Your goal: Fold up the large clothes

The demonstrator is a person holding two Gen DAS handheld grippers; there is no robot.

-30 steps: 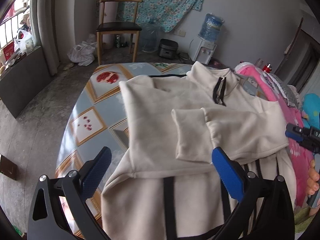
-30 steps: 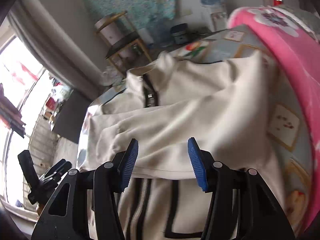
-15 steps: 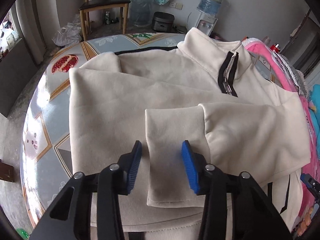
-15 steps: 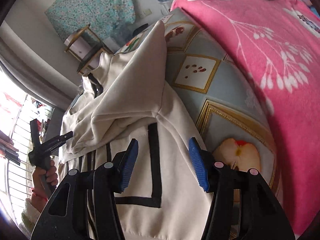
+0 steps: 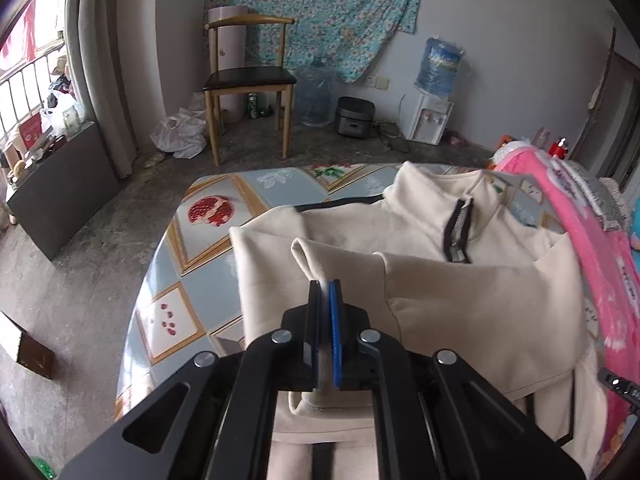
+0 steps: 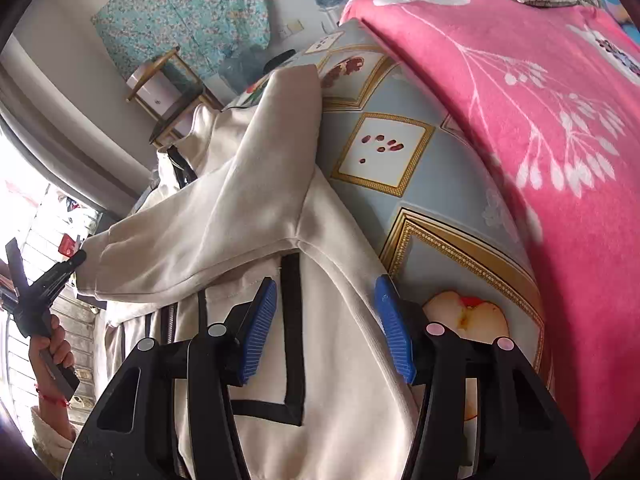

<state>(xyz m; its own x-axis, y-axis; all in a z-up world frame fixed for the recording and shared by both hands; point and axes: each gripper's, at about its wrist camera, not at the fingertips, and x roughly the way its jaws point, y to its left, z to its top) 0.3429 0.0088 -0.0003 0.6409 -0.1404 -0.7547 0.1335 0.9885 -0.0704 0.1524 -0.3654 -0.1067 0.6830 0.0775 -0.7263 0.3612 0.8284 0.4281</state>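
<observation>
A cream zip-up jacket (image 5: 460,292) with black trim lies on the patterned table (image 5: 200,240), its sleeves folded across the chest. My left gripper (image 5: 325,286) is shut on the cuff of the sleeve (image 5: 316,260) and lifts it off the jacket. In the right wrist view the same jacket (image 6: 224,216) runs along the table (image 6: 400,184). My right gripper (image 6: 326,316) is open, its blue pads (image 6: 260,328) on either side of the jacket's right side near the black pocket trim (image 6: 294,312). The left gripper (image 6: 78,258) also shows there at the far left, holding the cuff.
A pink floral blanket (image 6: 520,100) borders the table on the right. A wooden chair (image 5: 248,80), a water dispenser (image 5: 434,92), a rice cooker (image 5: 354,116) and plastic bags (image 5: 180,136) stand on the floor beyond the table's far edge.
My left gripper closed on the sleeve cuff and raised it. My right gripper moved to the jacket's right side and stays open there.
</observation>
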